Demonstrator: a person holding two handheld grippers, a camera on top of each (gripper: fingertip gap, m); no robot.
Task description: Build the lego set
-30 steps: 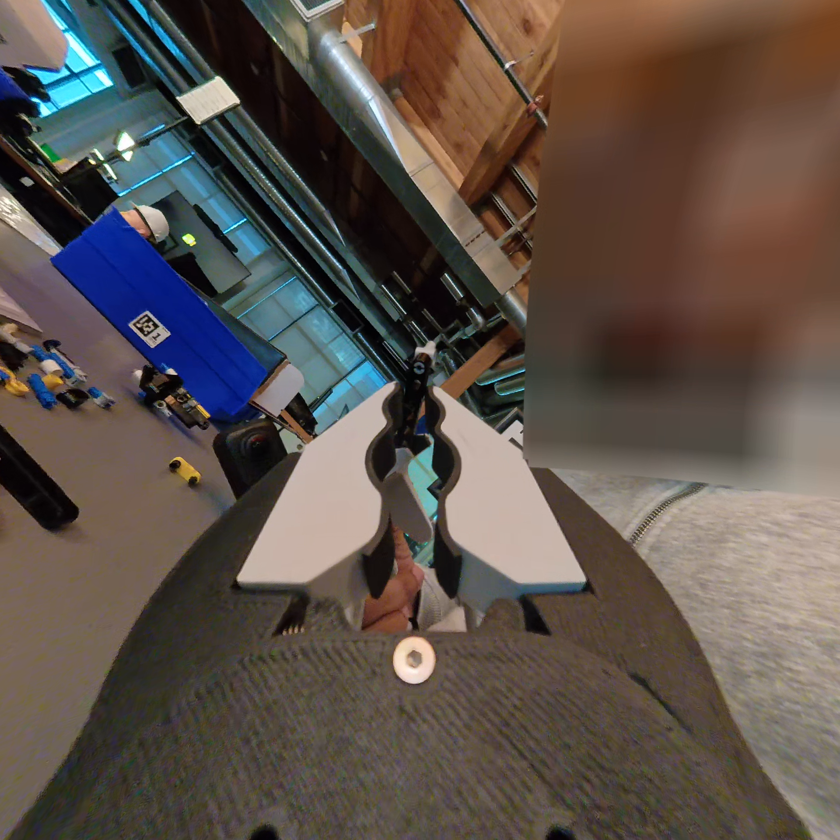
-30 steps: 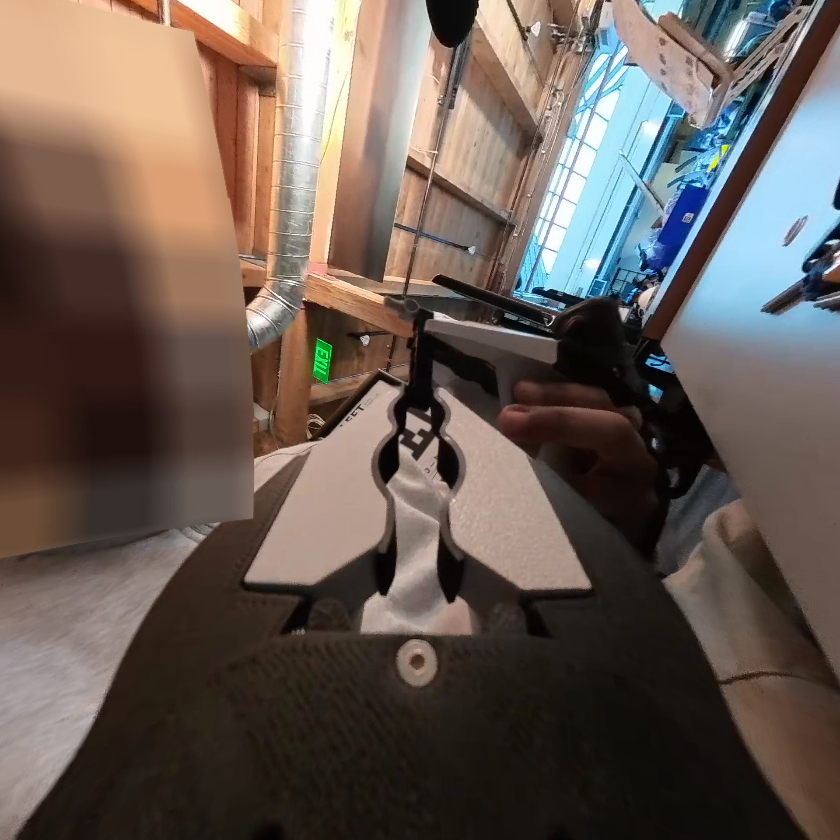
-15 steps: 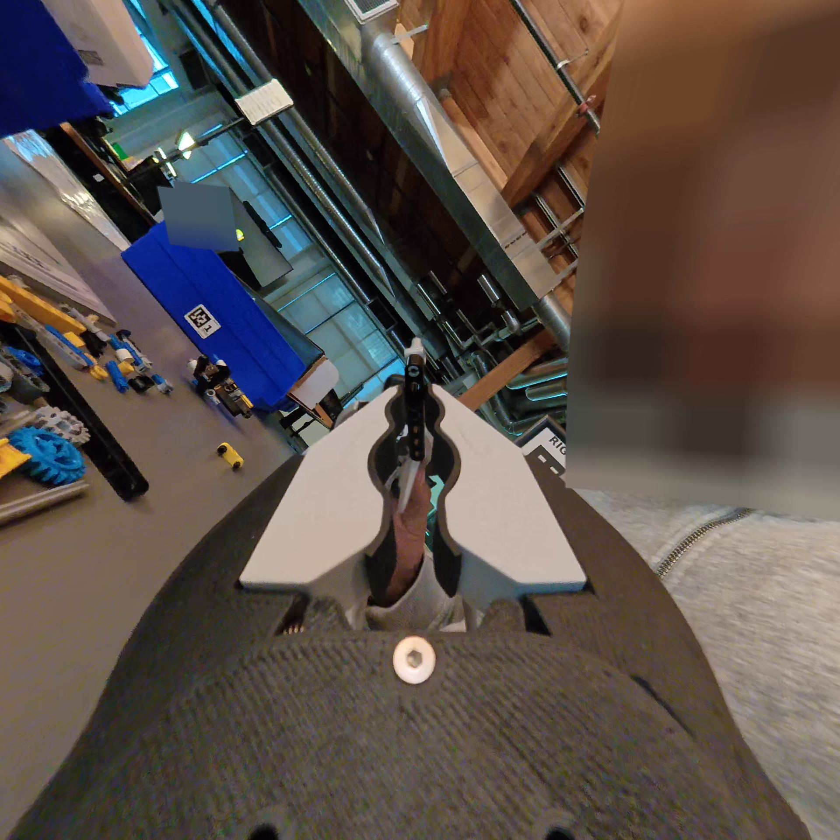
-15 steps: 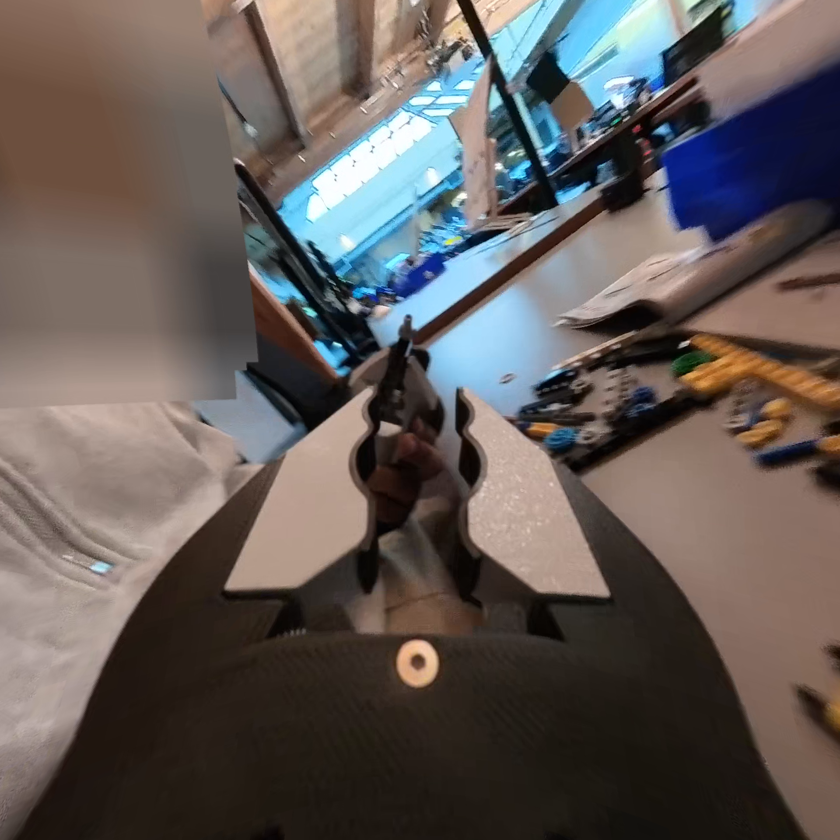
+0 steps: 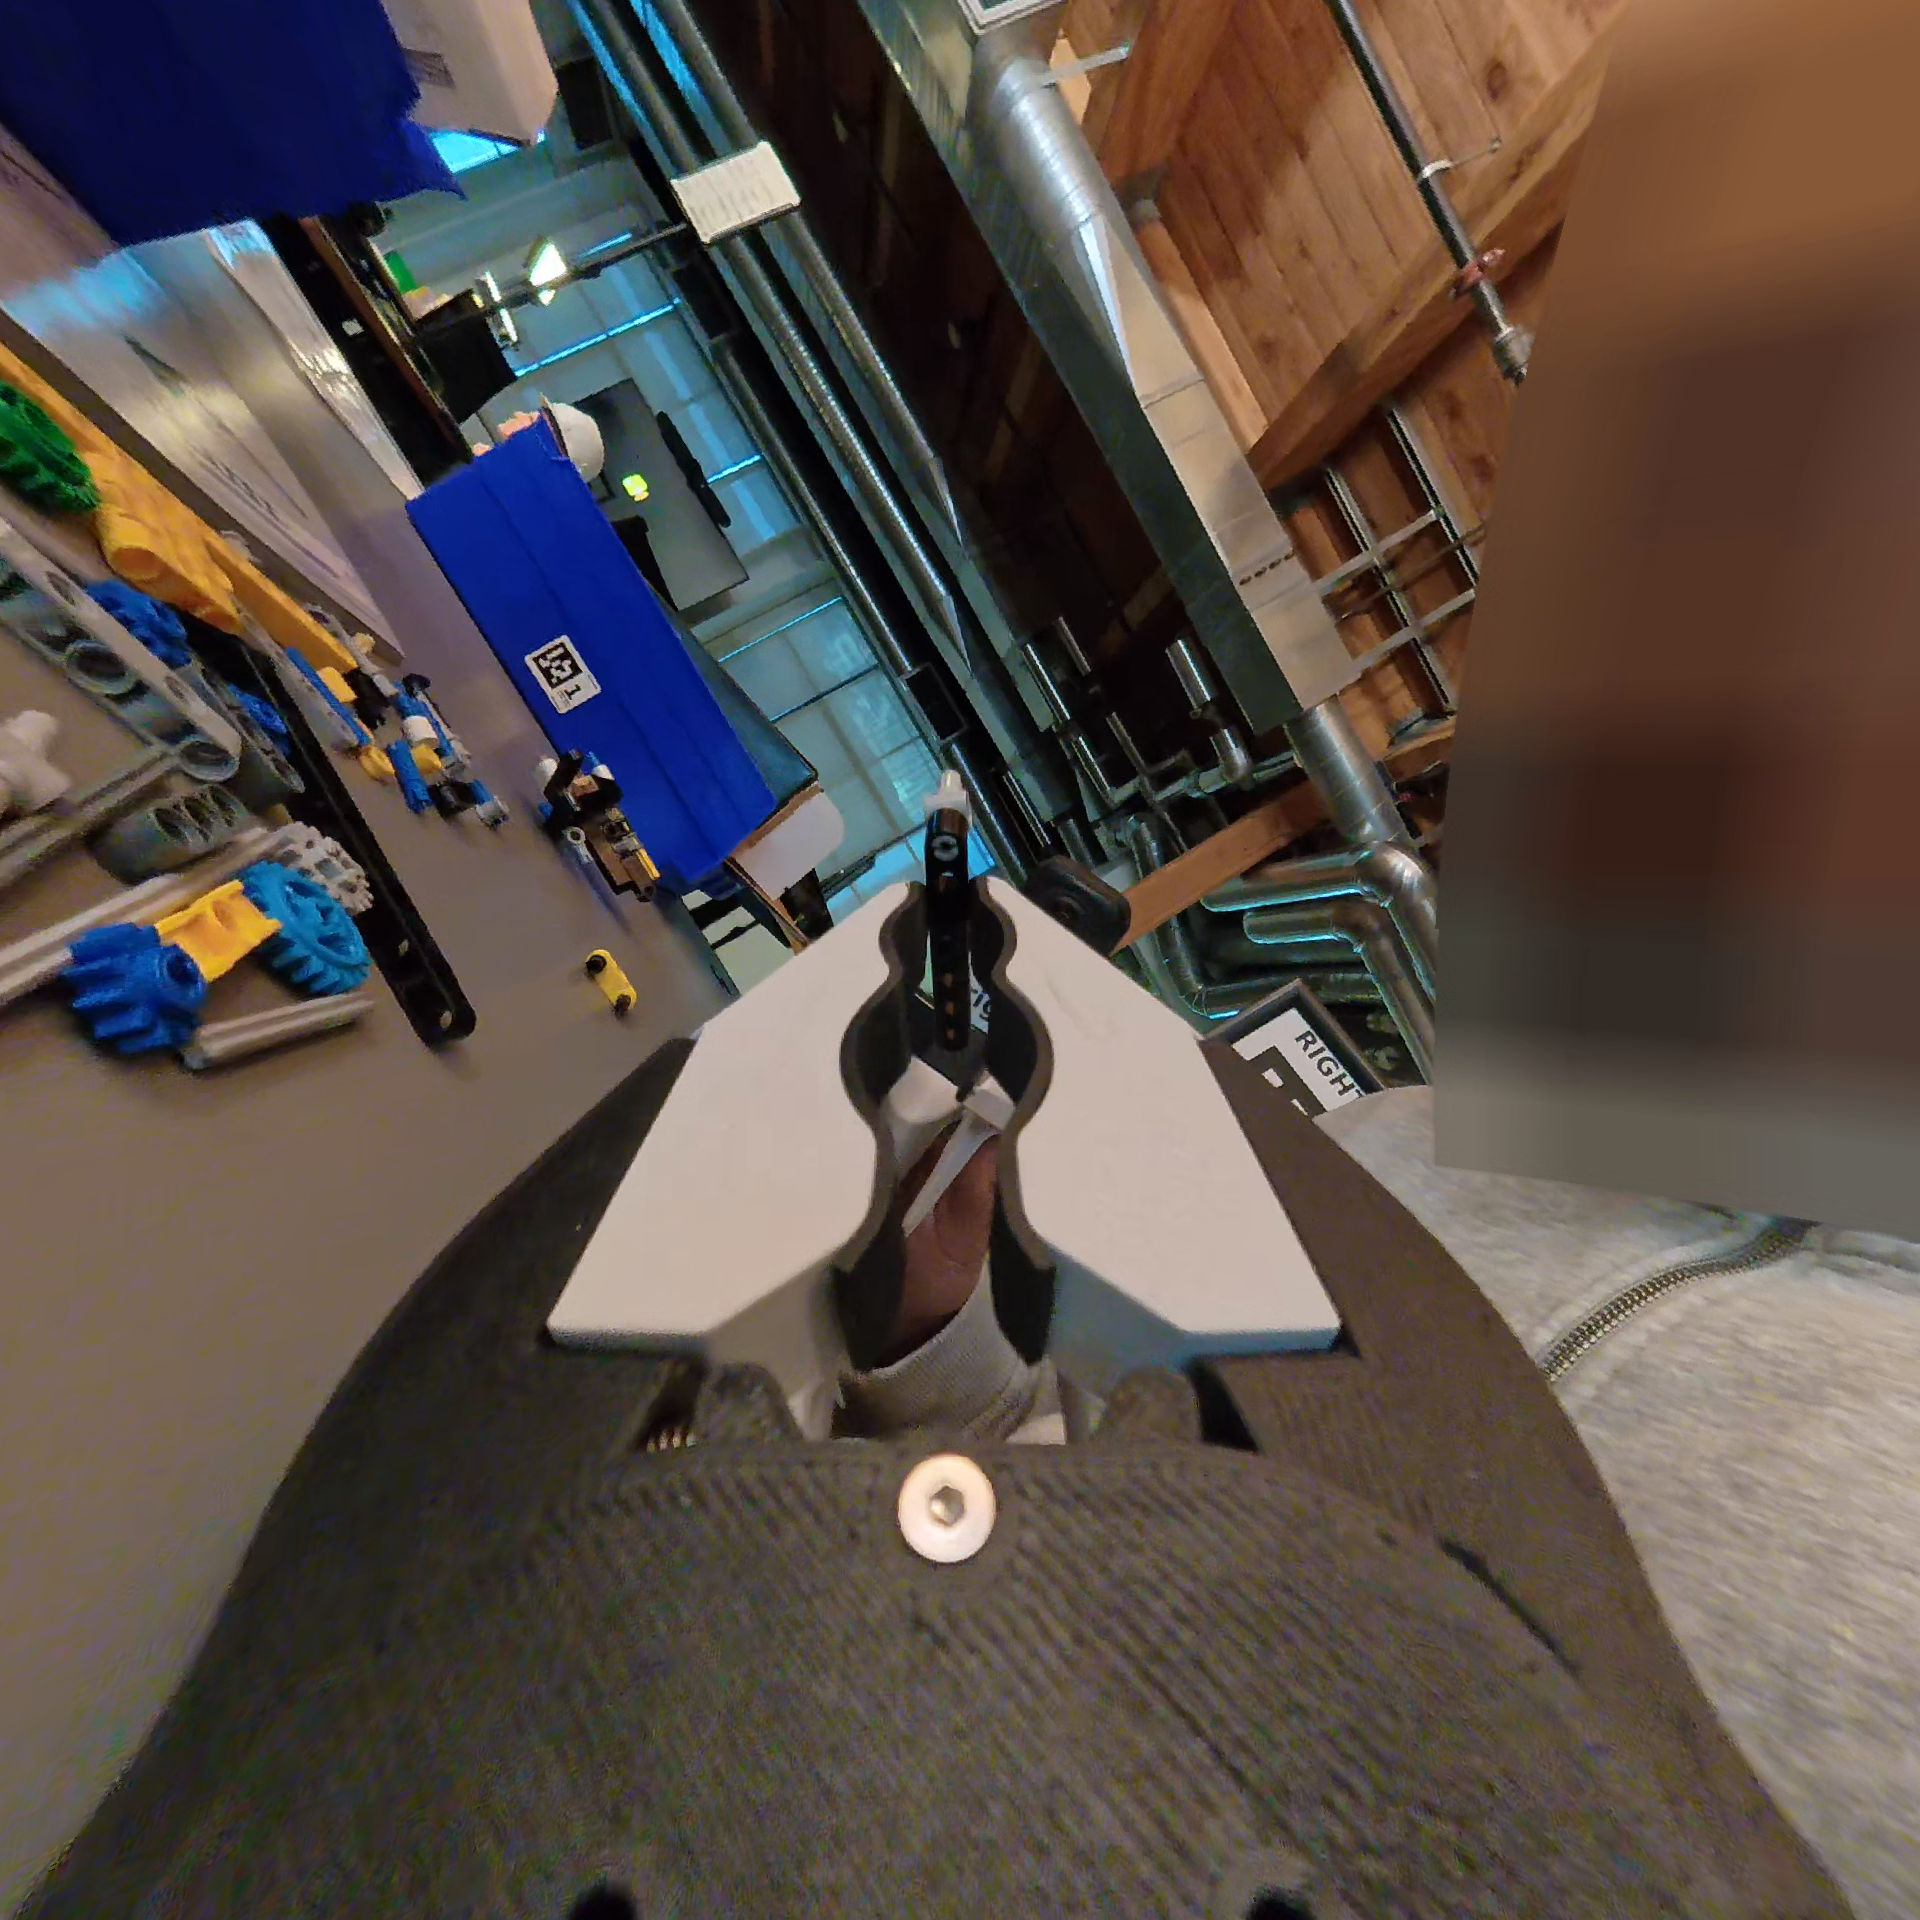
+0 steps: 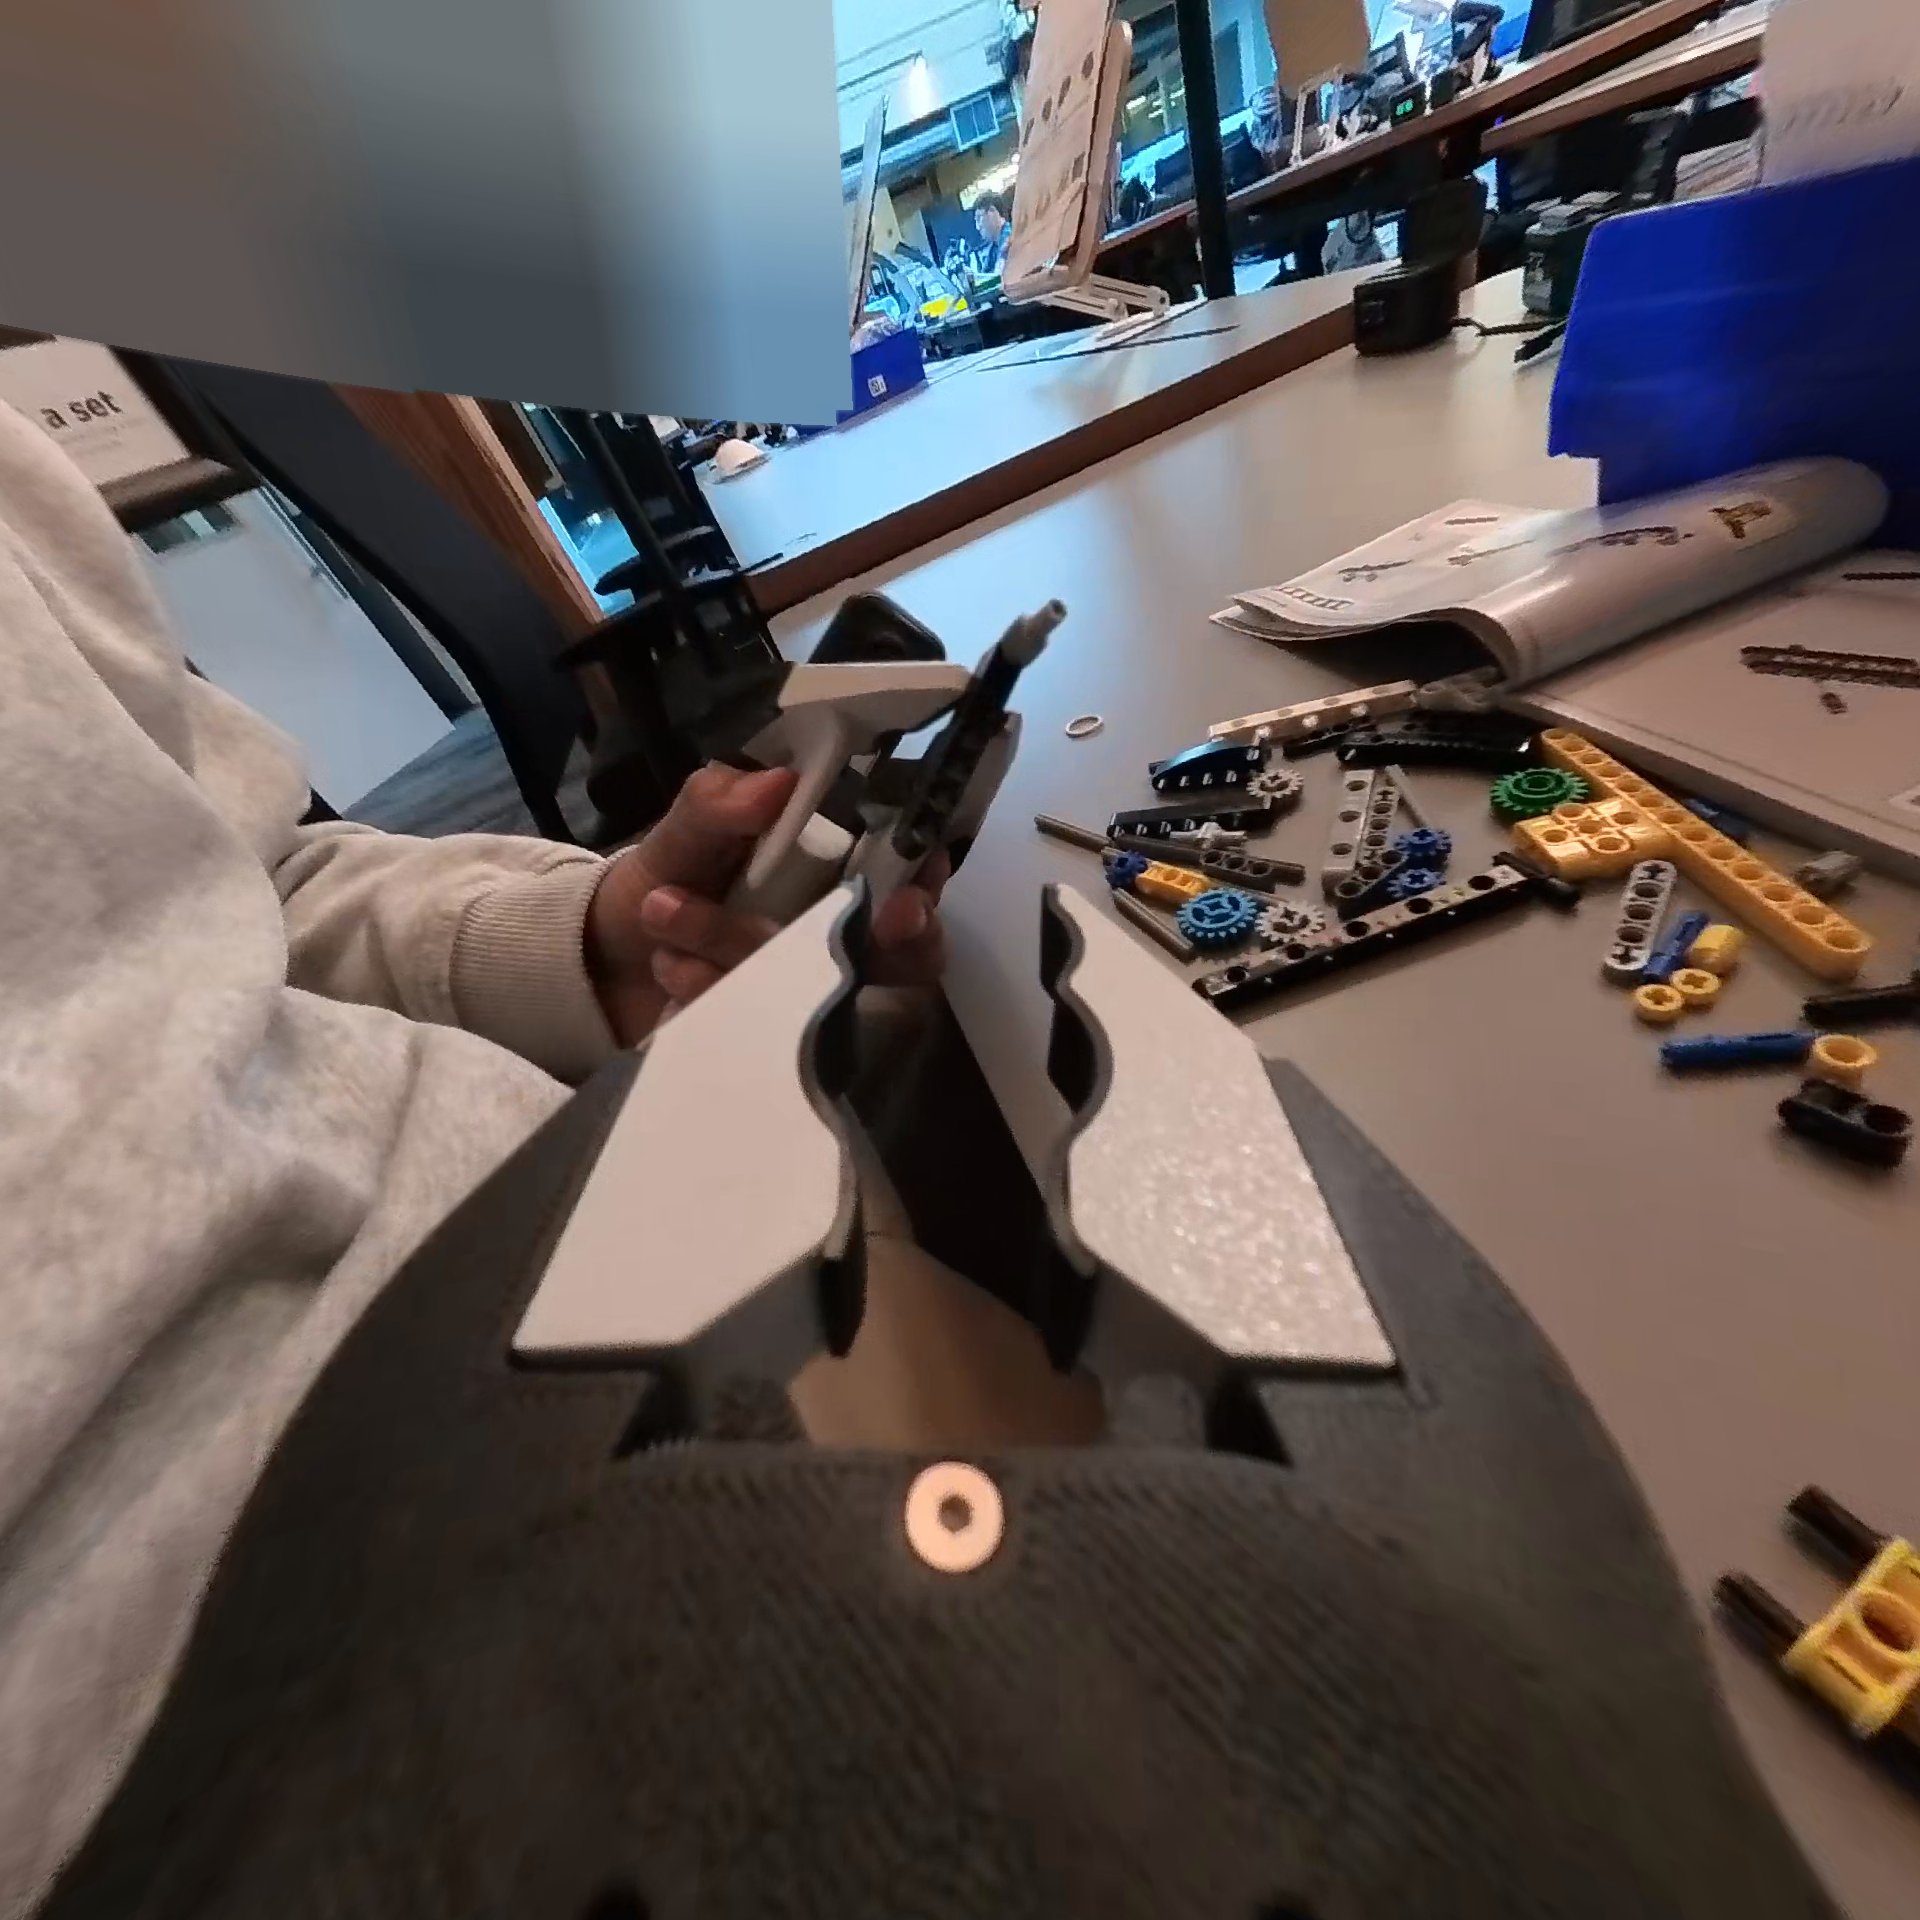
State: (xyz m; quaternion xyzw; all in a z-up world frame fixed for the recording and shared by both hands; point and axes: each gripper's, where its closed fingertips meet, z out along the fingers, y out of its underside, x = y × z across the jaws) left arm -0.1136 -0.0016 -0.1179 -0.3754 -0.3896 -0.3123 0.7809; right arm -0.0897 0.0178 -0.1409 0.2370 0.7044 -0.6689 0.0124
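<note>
My left gripper (image 5: 948,906) is shut on a black holed lego beam (image 5: 948,935) with a white pin at its top end (image 5: 947,798). It holds the beam up in the air, off the table. In the right wrist view the left gripper (image 6: 966,748) and the beam (image 6: 961,748) show ahead at centre left, held by a hand (image 6: 707,914). My right gripper (image 6: 951,914) is open and empty, just below and in front of the left one. Loose lego parts lie on the grey table (image 6: 1455,1195).
A long yellow T-shaped beam assembly (image 6: 1683,852), a long black beam (image 6: 1371,935), blue gears (image 6: 1210,914), and small pins lie on the table right. An instruction booklet (image 6: 1538,582) and blue bin (image 6: 1745,353) stand behind. A yellow connector with black pins (image 6: 1860,1652) lies near right.
My right gripper has opened, let go of the black beam and swung away from the left gripper toward the table. The left gripper still holds the beam and has tilted slightly.
</note>
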